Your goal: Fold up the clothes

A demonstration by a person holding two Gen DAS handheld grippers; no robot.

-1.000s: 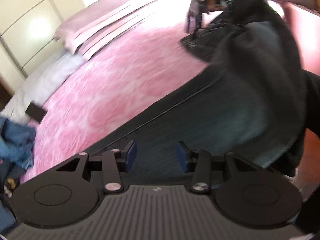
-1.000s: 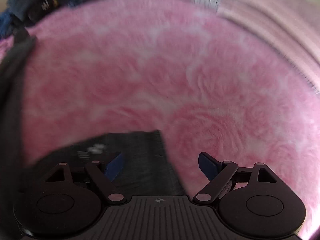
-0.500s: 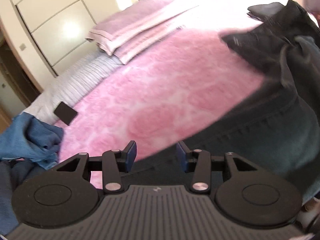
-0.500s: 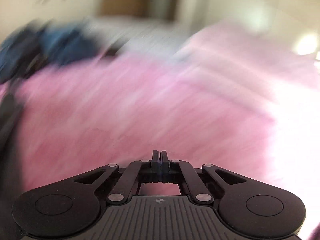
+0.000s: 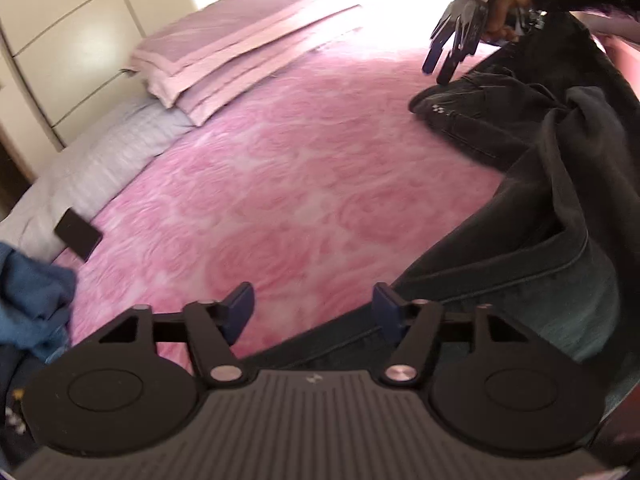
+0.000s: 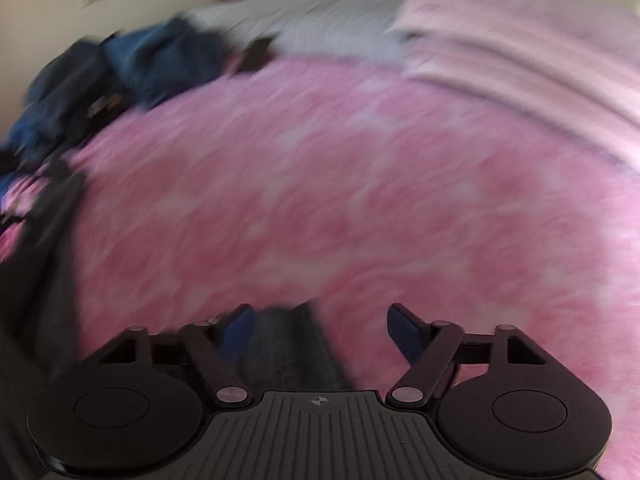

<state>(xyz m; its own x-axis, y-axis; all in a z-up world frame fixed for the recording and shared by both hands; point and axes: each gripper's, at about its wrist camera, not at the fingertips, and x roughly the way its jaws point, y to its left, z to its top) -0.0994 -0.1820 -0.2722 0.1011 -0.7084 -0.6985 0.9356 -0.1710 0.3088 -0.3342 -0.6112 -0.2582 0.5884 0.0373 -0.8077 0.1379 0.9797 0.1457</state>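
Blue pads of my left gripper [image 5: 313, 309] stand apart over the hem of dark trousers [image 5: 532, 248], holding nothing. My right gripper [image 6: 320, 328] also gapes, cloth just below it. Ahead to my right the trousers lie rumpled on the pink blanket [image 5: 280, 168], not yet a tidy fold. Far left, blue clothes [image 5: 28, 300] sit heaped, unfolded.
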